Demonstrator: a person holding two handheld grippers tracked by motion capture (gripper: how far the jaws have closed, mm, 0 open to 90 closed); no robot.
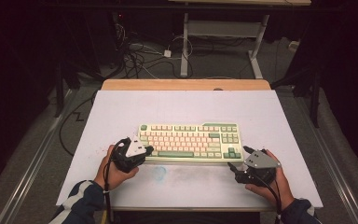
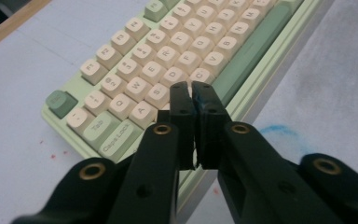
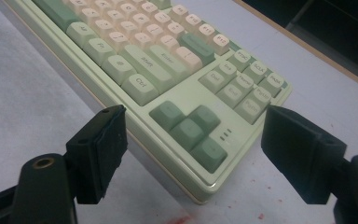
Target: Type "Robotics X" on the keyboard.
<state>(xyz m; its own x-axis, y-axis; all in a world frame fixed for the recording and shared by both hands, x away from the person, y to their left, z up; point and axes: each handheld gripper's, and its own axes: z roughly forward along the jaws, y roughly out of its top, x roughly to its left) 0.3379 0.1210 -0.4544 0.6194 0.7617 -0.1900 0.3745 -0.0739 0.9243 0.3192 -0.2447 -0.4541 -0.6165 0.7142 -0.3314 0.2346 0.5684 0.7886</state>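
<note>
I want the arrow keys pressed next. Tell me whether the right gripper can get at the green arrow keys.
Probably yes. The right gripper, jaws open, sits just off the near right corner of the pale green and cream keyboard, and the green arrow keys lie straight ahead between its jaws with nothing in between.

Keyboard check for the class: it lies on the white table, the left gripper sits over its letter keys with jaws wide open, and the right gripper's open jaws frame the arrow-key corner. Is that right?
Not quite. The left gripper has its jaws shut with nothing between them, as the left gripper view shows. The rest holds: the keyboard lies on the white table, and the right gripper, jaws open, frames the arrow-key corner.
</note>
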